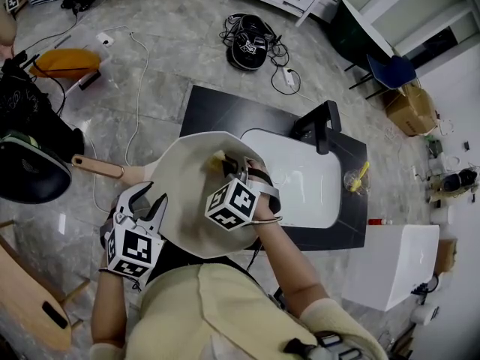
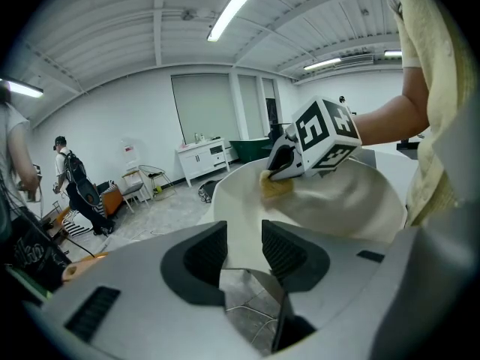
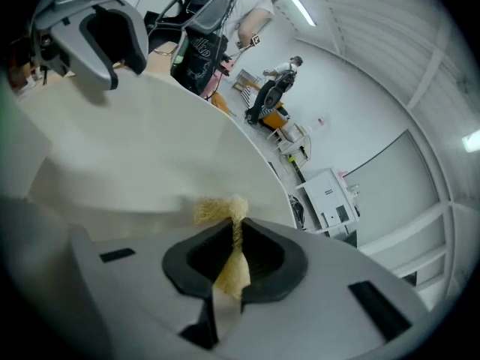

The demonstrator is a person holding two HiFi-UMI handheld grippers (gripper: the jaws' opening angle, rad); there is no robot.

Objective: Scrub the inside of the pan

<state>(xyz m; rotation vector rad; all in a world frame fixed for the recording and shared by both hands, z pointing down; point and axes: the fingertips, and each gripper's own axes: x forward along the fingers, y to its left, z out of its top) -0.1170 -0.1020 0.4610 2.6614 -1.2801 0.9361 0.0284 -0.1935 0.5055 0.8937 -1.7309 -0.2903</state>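
Note:
A cream pan (image 1: 191, 190) with a wooden handle (image 1: 97, 166) is held tilted over the near edge of the counter. My left gripper (image 1: 148, 205) is shut on the pan's rim at its lower left; the cream wall (image 2: 241, 235) sits between the dark pads (image 2: 289, 252). My right gripper (image 1: 231, 167) is inside the pan, shut on a yellow scrubbing pad (image 1: 220, 158). That pad (image 3: 223, 213) sticks out of the jaws and presses on the pan's inner wall (image 3: 142, 156). The left gripper view shows the right gripper (image 2: 283, 171) and pad (image 2: 275, 185) in the bowl.
A white sink (image 1: 300, 182) with a black faucet (image 1: 319, 124) is set in a black counter (image 1: 217, 111) behind the pan. A glass holding something yellow (image 1: 357, 180) stands right of the sink. Cables and a round black device (image 1: 249, 45) lie on the floor. A person (image 2: 73, 186) stands far off.

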